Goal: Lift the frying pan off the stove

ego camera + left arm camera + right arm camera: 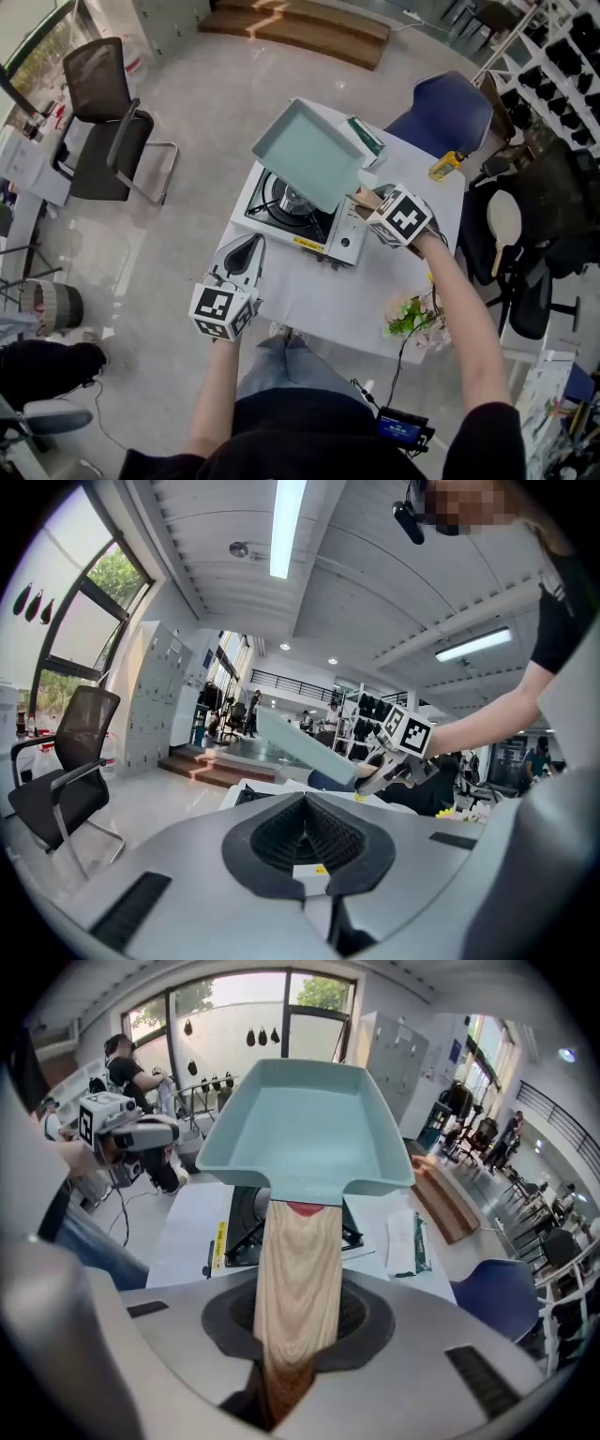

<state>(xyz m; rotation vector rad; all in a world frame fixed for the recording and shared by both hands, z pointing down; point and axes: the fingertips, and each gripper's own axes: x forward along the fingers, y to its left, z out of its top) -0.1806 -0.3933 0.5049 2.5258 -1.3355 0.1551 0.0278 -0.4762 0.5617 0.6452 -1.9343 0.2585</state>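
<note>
At the near left edge of the white table [319,300], the left gripper [242,258] rests idle, its jaws drawn together on nothing and well apart from the cooking gear. A small bunch of flowers [411,314] sits at the table's near right edge.

Farther back, the portable stove [347,242] stands on the table with its burner grate [292,204] bare and in plain sight. Above it, the square pale-green frying pan [309,155] hangs tilted in the air, with a clear gap between it and the grate in the right gripper view. The right gripper [373,202], reaching in from the right, is clamped on the pan's wooden handle [298,1279], which runs straight back between its jaws.

The lift itself appears accomplished: the pan looks free of the stove and carried by the right gripper alone. Little seems left but to hold it steady or carry it clear, since part of the pan hangs over the stove.

A black office chair [108,122] stands on the floor at far left.
</note>
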